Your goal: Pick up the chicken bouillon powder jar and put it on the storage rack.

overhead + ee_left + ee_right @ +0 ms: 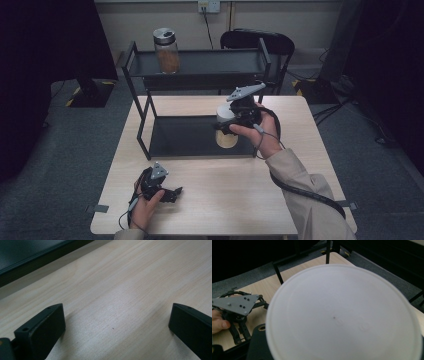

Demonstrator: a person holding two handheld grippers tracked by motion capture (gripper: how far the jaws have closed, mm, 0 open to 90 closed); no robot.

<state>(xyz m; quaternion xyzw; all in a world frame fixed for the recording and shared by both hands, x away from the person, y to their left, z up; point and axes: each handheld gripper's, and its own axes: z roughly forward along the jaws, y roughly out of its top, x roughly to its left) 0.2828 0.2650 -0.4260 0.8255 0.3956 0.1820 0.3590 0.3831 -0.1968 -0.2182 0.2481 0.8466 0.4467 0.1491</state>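
Observation:
A jar with a white lid and pale tan contents (pixel 227 140) hangs just above the right part of the black rack's lower shelf (pixel 182 137). My right gripper (pixel 229 125) is shut on it from the side, just under the lid. In the right gripper view the round white lid (pixel 342 315) sits right before the camera and hides the jaws. My left gripper (pixel 175 193) rests on the wooden table (pixel 225 190) near the front left, held by a hand. Its fingers (pixel 42 327) stand wide apart over bare wood, so it is open.
The black two-tier rack (pixel 200 67) stands at the table's back. A second jar with a metal lid and brown contents (pixel 166 50) stands on its top shelf at the left. A black chair (pixel 260 42) is behind the table. Cables trail from both grippers.

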